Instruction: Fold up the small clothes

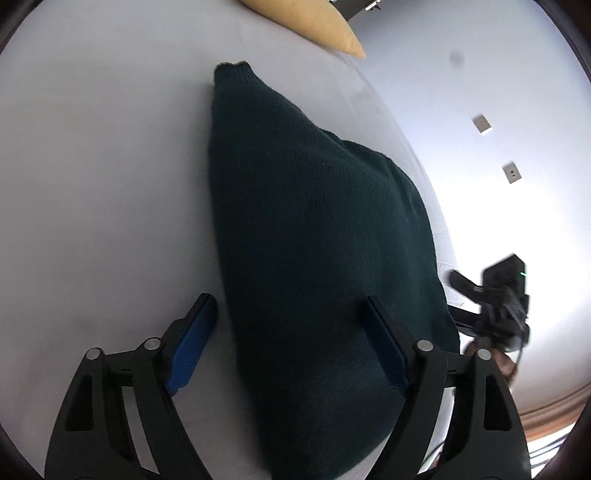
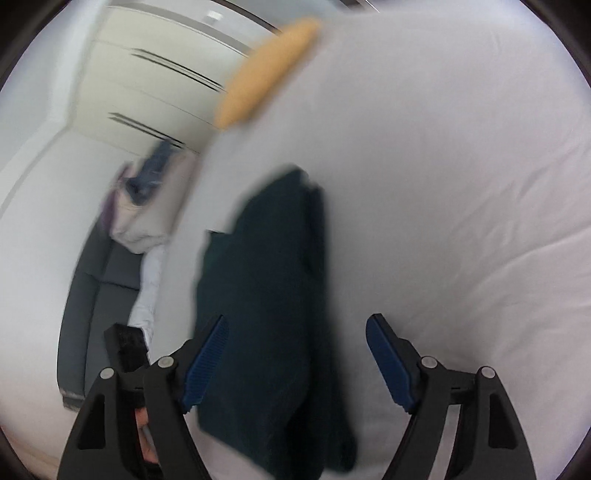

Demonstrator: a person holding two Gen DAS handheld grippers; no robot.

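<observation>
Stretching across both views, a wide white fabric bed surface (image 1: 92, 184) (image 2: 443, 184) is seen carrying everything else, its sheet lightly creased in the right wrist view. A dark teal knitted sweater (image 1: 314, 240) (image 2: 266, 295) is being shown lying on this surface in a long, partly folded bundle, with a ribbed edge at its far end in the left wrist view and layered folds along one side in the right wrist view, which is blurred. A mustard-yellow soft cushion (image 1: 314, 26) (image 2: 266, 70) is being shown resting on the bed well beyond the sweater's far end. Beside the bed, in the right wrist view, a blurred heap of pale and blue clothing (image 2: 144, 206) is being seen on a grey seat, too smeared to be told apart. The left gripper (image 1: 291, 339) is being held over the near part of the sweater with its blue-padded jaws spread wide, one finger over bare sheet, the other over the knit, nothing clamped between them. The right gripper (image 2: 299, 354) is likewise being held with its jaws apart above the near end of the bundle, closing on nothing. In the left wrist view, the right gripper's black body (image 1: 495, 299) is being glimpsed beyond the sweater's right edge.
</observation>
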